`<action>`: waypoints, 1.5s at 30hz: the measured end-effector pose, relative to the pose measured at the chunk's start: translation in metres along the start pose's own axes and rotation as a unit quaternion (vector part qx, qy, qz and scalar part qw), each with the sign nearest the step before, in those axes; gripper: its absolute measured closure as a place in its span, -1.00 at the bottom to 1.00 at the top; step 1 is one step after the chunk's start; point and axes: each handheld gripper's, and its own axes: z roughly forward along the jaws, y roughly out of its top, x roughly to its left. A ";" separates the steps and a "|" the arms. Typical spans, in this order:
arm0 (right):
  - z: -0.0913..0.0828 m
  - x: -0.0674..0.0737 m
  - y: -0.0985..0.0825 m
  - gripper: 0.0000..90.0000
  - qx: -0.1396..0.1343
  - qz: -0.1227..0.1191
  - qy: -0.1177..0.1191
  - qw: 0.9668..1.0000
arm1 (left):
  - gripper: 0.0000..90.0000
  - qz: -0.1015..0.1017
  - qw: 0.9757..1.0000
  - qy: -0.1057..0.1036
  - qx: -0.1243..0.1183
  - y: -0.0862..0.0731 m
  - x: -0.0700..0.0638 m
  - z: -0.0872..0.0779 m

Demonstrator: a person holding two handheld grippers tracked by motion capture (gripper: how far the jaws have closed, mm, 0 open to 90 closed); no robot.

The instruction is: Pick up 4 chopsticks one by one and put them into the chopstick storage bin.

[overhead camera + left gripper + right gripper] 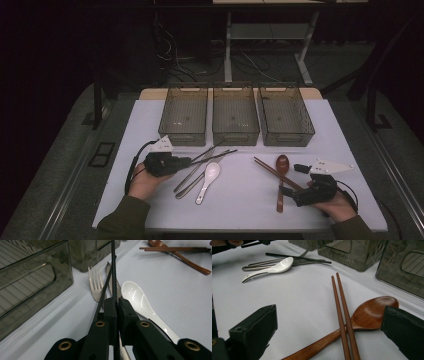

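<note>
Dim room, dark surroundings; the white table (pixel 240 200) alone is evenly lit from above, shadows soft. Glare streaks the white spoon (pixel 136 296). Near jaws blur in both gripper views

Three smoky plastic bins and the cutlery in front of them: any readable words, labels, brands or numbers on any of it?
None: no text shows on the smoky plastic bins, black chopsticks, white ceramic spoon, steel fork, wooden spoon or wooden chopsticks.
</note>
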 end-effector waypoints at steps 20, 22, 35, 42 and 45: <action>0.001 0.000 0.000 -0.99 0.000 -0.002 0.002 1.000 | 0.88 -0.013 0.999 0.007 -0.033 0.004 0.010 -0.024; 0.001 0.000 0.000 -0.99 0.000 -0.002 0.002 1.000 | 0.88 -0.015 0.999 0.007 -0.034 0.005 0.012 -0.025; 0.002 -0.001 0.000 -0.99 0.001 -0.001 0.002 1.000 | 0.88 -0.029 0.999 0.018 -0.036 0.014 0.021 -0.024; 0.001 -0.001 0.000 -0.99 -0.001 0.000 0.002 1.000 | 0.88 -0.035 0.998 0.026 -0.049 0.021 0.027 -0.028; 0.001 -0.001 0.000 -0.99 -0.001 0.001 0.001 1.000 | 0.88 -0.038 0.998 0.030 -0.051 0.023 0.029 -0.029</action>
